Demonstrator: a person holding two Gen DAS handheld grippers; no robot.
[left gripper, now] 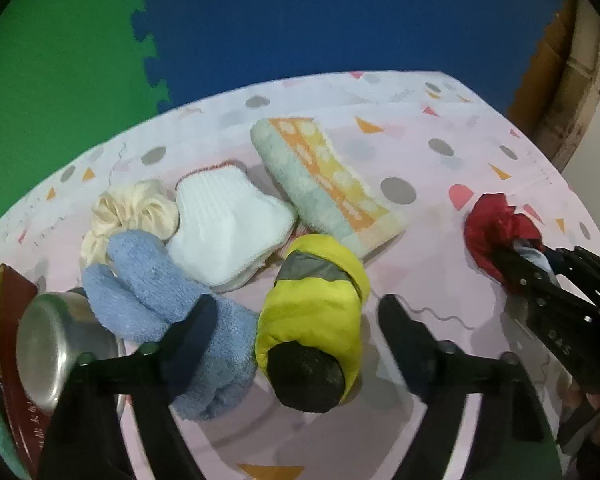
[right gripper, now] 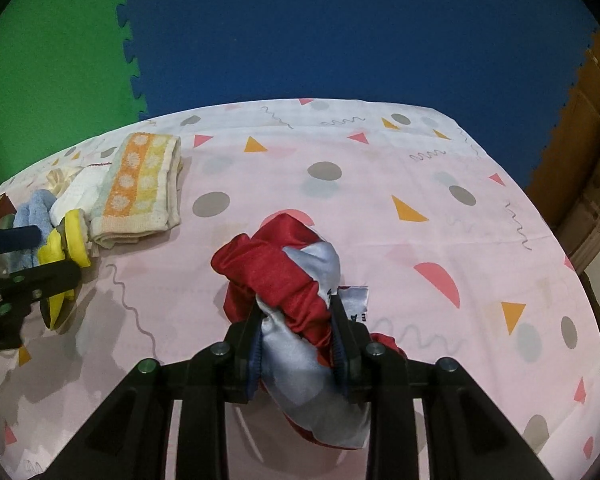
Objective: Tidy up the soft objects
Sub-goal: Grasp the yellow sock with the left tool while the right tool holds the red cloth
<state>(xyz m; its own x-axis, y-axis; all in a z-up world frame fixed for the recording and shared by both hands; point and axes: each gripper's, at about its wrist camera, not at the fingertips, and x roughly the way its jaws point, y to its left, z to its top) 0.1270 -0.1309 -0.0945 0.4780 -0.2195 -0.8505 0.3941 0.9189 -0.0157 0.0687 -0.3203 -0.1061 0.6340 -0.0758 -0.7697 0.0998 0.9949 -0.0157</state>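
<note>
My left gripper (left gripper: pixel 296 308) stands open over the pink tablecloth, one finger on each side of a yellow pouch (left gripper: pixel 316 300) with a dark rounded end. Neither pad presses on the pouch, and the left finger overlaps a fuzzy blue sock (left gripper: pixel 152 296). Behind them lie a white sock (left gripper: pixel 228 224), a cream scrunchie (left gripper: pixel 132 212) and a folded orange-and-green towel (left gripper: pixel 324 184). My right gripper (right gripper: pixel 296 304) is shut on a red and pale-blue cloth bundle (right gripper: pixel 276 272), which touches the table at centre right. The same bundle (left gripper: pixel 496 224) shows at the right of the left wrist view.
A shiny metal pot (left gripper: pixel 52 344) and a dark red box (left gripper: pixel 16 312) sit at the near left edge of the table. The patterned tablecloth (right gripper: pixel 420 208) stretches bare to the right and far side. Blue and green foam mats (right gripper: pixel 340 40) cover the floor beyond.
</note>
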